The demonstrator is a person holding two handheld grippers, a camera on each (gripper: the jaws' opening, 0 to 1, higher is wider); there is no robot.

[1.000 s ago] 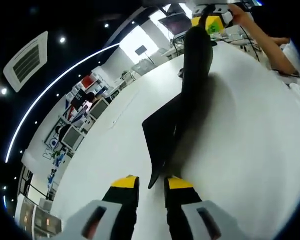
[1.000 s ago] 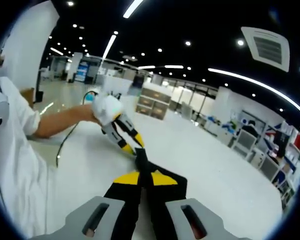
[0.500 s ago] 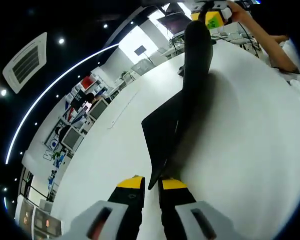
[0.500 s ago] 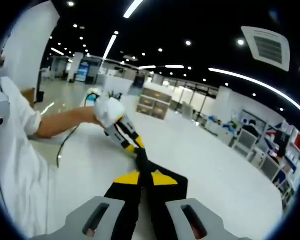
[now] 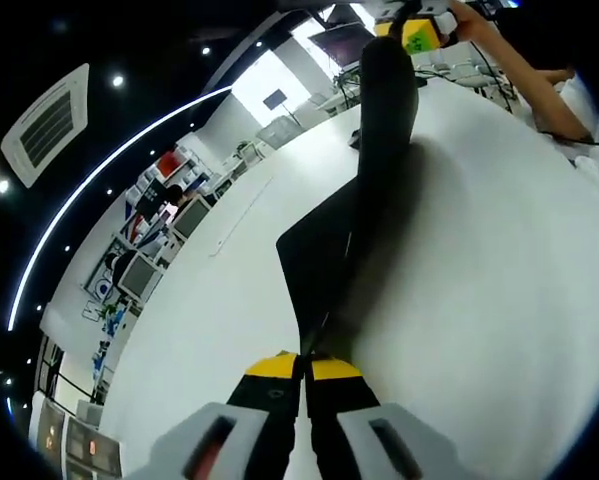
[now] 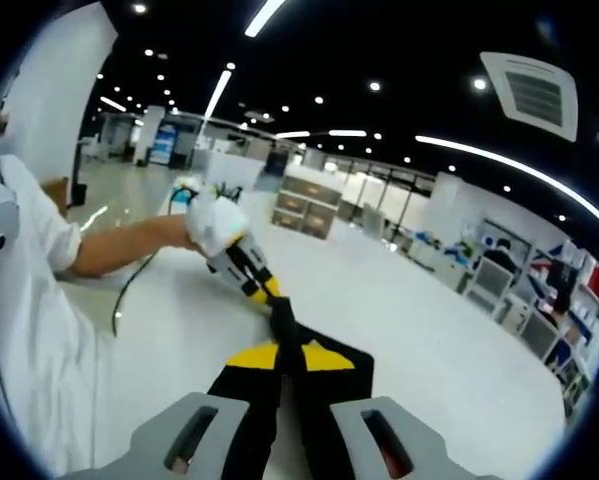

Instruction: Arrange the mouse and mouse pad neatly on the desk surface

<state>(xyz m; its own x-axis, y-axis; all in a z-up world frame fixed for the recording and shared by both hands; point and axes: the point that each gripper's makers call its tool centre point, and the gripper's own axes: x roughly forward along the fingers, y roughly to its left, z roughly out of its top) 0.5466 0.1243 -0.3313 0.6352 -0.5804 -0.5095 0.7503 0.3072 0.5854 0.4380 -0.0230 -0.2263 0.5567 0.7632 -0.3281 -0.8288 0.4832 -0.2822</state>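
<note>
Both grippers have hold of the black mouse pad [image 5: 364,200], one at each end, and it hangs curled between them above the white desk [image 5: 499,270]. In the left gripper view the left gripper [image 5: 304,368] has its yellow-tipped jaws pressed together on the near corner of the pad, which rises away in a long arch towards the right gripper [image 5: 411,28] at the far end. A dark shadow lies on the desk under the pad.

In the right gripper view the right gripper [image 6: 284,354] is clamped on its end of the pad [image 6: 309,365], the black sheet folded up between the jaws. Just beyond, the left gripper [image 6: 264,295] bites the pad's other end, held by a white-gloved hand [image 6: 212,222] on a bare forearm. A thin cable [image 6: 144,270] trails over the desk [image 6: 419,330] below that arm. I cannot make out the mouse
</note>
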